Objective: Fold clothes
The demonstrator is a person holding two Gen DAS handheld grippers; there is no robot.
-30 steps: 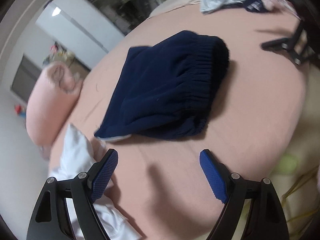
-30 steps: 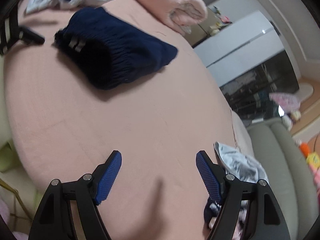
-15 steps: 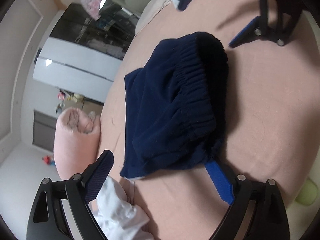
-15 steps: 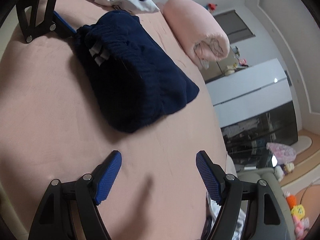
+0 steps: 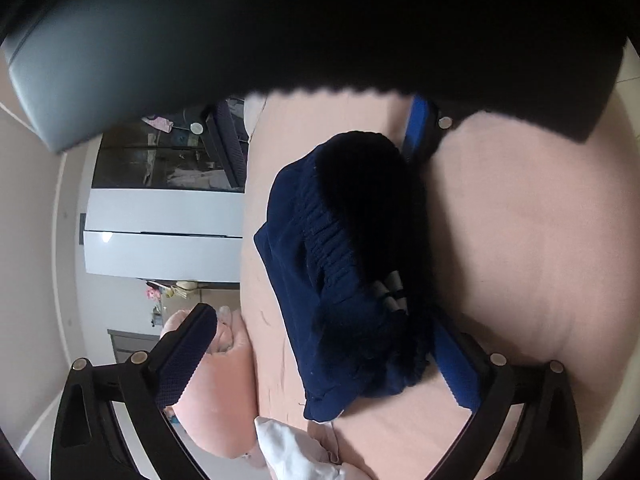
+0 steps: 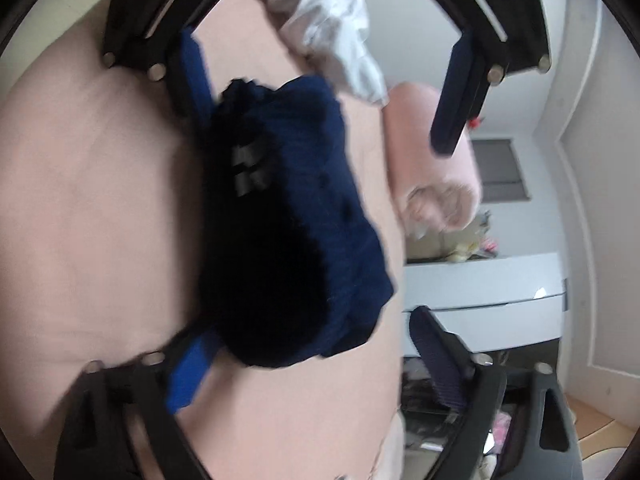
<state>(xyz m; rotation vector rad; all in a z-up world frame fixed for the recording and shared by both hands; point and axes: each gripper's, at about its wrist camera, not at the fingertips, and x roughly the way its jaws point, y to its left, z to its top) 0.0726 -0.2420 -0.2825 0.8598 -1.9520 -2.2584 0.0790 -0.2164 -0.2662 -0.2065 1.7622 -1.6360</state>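
A folded navy garment [image 5: 344,264] with a ribbed waistband and small white stripes lies on the pink bed sheet [image 5: 540,240]. My left gripper [image 5: 320,322] straddles its near end; its jaws are opening, one blue pad against the cloth's right edge, the other well clear on the left. In the right wrist view the same garment [image 6: 296,220] sits between the fingers of my right gripper [image 6: 308,330], whose jaws are also opening. The two grippers face each other from opposite ends: right gripper [image 5: 320,160] at the top there, left gripper [image 6: 320,132] at the top here.
A rolled pink blanket [image 5: 216,400] lies beside the garment at the bed's edge. A crumpled white garment [image 6: 336,40] rests near the left gripper. A white cabinet [image 5: 160,248] and dark glass doors stand beyond the bed.
Both grippers have rolled and closed in on the navy garment from opposite ends. Their jaws have widened, and the garment now lies between the fingers of each.
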